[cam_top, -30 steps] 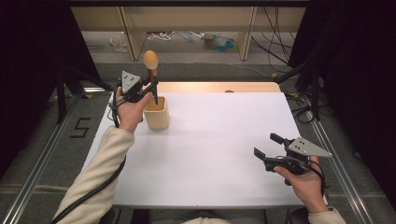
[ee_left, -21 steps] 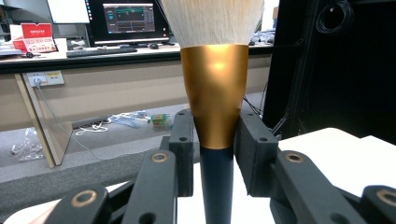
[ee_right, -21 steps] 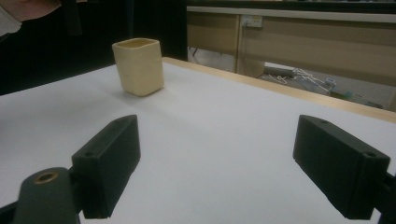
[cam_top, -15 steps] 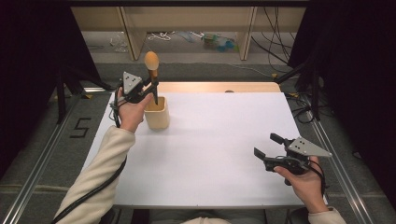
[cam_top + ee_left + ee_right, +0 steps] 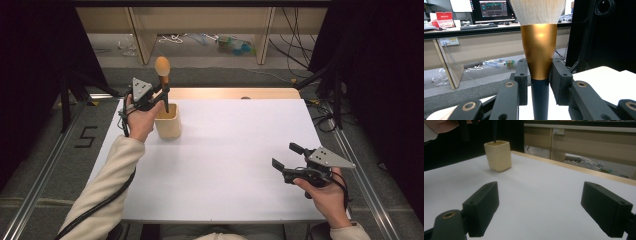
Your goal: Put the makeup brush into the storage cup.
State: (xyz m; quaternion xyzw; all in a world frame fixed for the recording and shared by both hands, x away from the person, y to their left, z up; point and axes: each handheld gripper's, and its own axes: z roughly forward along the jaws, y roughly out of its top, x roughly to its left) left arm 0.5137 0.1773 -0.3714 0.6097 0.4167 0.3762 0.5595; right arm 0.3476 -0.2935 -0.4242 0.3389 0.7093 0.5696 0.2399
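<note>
- Clamping a makeup brush (image 5: 162,75), the left hand-held gripper (image 5: 159,98) stands at the far left of the tabletop (image 5: 235,150), its jaws shut on the brush where the gold ferrule meets the dark handle.
- In the left gripper view the two black pads press the brush (image 5: 539,57) from either side; the pale bristles spread out above the ferrule, and the dark handle runs down between the jaws.
- The brush stands upright, bristle head up, with the lower end of its handle inside a cream cup (image 5: 167,121).
- The cup sits on the white tabletop just right of the left hand (image 5: 140,117), near the far left corner; in the right gripper view the cup (image 5: 498,155) shows with the dark handle going down into its mouth.
- The right hand-held gripper (image 5: 288,159) is held at the near right, well apart from the cup, jaws wide open with nothing between them.
- Its two black pads (image 5: 484,207) stand apart just above bare tabletop.
</note>
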